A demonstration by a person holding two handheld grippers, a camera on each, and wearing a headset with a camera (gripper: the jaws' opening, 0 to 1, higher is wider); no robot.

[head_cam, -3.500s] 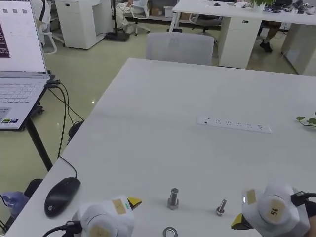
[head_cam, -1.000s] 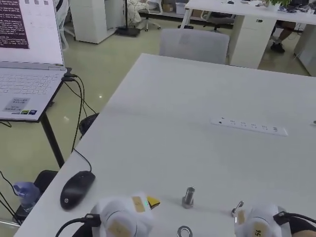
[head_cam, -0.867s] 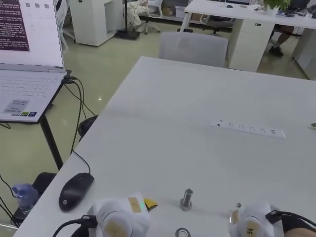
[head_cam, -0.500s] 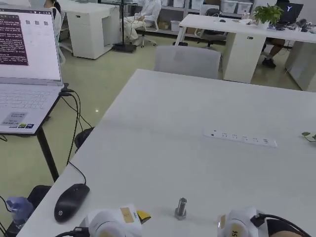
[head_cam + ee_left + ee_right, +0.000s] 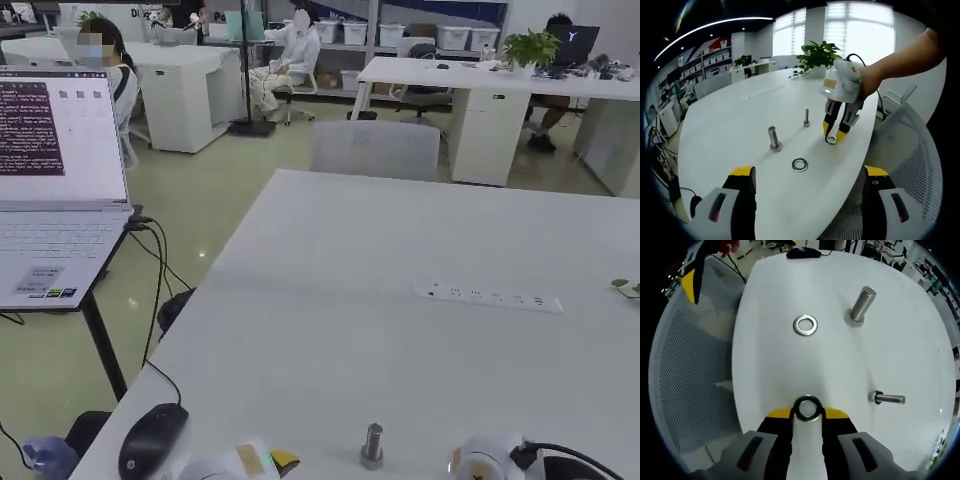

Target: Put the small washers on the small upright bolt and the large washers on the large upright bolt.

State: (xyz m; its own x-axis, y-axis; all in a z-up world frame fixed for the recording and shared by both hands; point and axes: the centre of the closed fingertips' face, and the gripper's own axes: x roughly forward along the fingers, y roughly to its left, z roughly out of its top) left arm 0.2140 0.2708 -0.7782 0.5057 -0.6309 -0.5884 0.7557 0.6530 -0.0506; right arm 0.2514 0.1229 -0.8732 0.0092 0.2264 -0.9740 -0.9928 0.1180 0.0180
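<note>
Left gripper view: right claw (image 5: 834,134) downturned, pinching washer (image 5: 830,139)

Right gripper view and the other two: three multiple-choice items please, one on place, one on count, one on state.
1. Where is the loose washer?
A) flat on the table
B) threaded on the small bolt
C) threaded on the large bolt
2. How many bolts stand upright on the table?
A) one
B) two
C) four
3. The right gripper is:
A) open and empty
B) shut on a washer
C) shut on a bolt

Key: 1 A, it lies on bare tabletop apart from the large bolt. 2 B, that one plus the small bolt. 3 B, a ring sits pinched between its jaws.
</note>
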